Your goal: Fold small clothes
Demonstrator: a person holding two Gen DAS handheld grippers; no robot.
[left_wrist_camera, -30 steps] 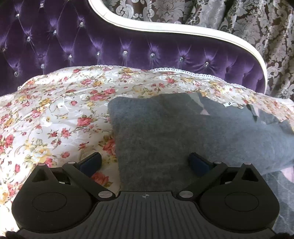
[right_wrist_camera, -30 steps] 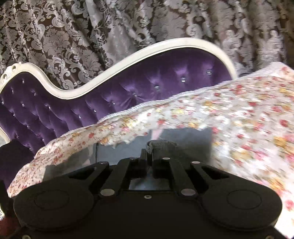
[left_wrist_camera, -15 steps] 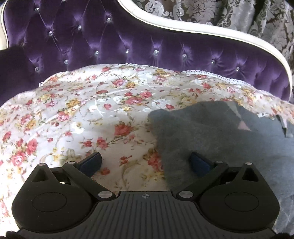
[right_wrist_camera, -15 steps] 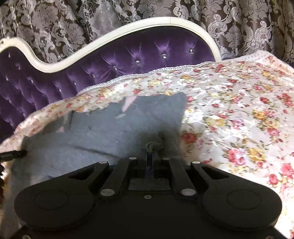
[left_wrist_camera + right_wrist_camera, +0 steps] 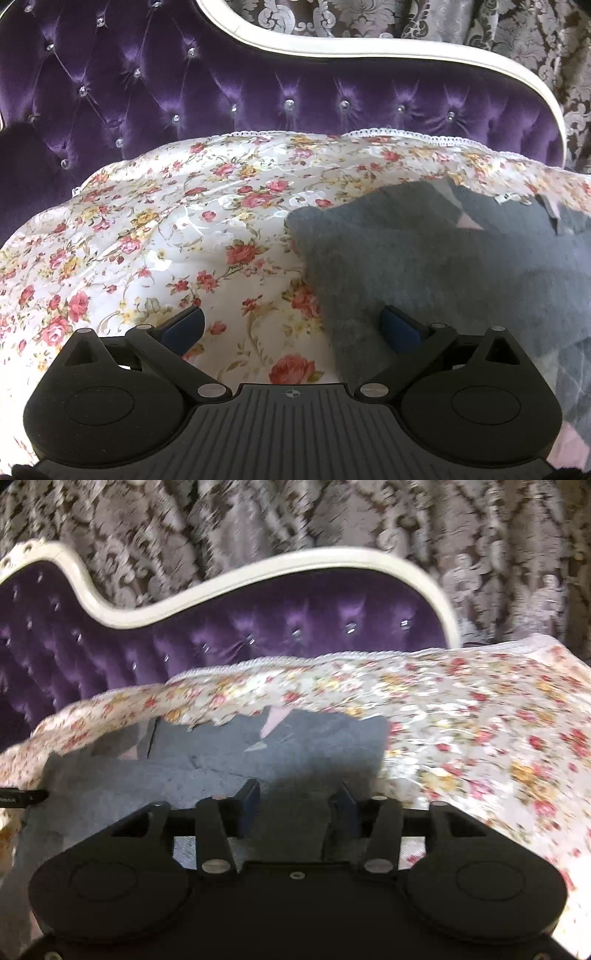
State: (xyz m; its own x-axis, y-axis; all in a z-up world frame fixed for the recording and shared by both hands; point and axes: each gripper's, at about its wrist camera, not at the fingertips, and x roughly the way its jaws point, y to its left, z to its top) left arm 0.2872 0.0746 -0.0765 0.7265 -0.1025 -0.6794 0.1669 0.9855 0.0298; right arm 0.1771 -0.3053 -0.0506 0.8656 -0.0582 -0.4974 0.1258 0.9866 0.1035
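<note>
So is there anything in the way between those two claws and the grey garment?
Nothing visible. The grey garment lies on the floral cover. The left claw stands open at its edge. The right claw is opening right over the cloth, pads not pressing it.

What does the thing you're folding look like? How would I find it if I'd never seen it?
Start at the purple button-tufted velvet sofa back with its white curved frame. Below it lies a shiny white cloth printed with pink roses. On that cloth is the fuzzy grey knitted garment, the only plain, dull, flowerless thing there, with small pale pink patches.
</note>
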